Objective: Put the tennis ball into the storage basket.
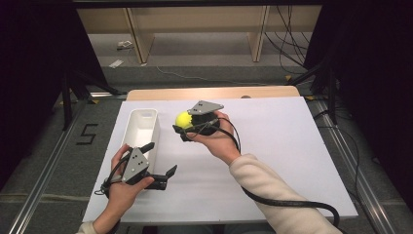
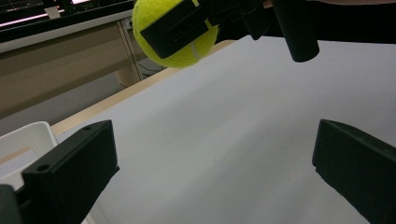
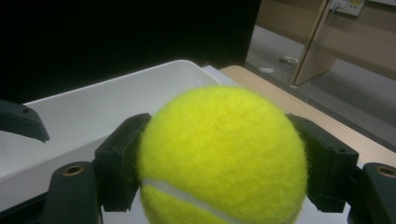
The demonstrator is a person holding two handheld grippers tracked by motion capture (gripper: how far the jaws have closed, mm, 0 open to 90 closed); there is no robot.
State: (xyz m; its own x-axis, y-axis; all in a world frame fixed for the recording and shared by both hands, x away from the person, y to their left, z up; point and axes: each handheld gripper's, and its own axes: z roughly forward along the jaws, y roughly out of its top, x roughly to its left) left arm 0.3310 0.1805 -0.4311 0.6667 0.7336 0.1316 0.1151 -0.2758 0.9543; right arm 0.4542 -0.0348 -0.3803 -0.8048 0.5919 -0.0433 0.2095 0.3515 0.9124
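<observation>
A yellow tennis ball (image 1: 183, 119) is held above the white table sheet, clamped between the two black jaws of my right gripper (image 1: 181, 126). In the right gripper view the ball (image 3: 222, 156) sits squarely between the jaws, with the white bin (image 3: 93, 112) just beyond it. In the left gripper view the ball (image 2: 175, 32) hangs at the top, held by the other gripper. My left gripper (image 1: 159, 160) rests near the table's front left, beside the bin (image 1: 141, 129), its jaws wide apart with nothing between them.
The long white bin lies on the left part of the white sheet (image 1: 272, 146) and looks hollow with nothing in it. A wooden table edge (image 1: 214, 92) shows beyond the sheet. Cables trail from both grippers; shelving stands at the back.
</observation>
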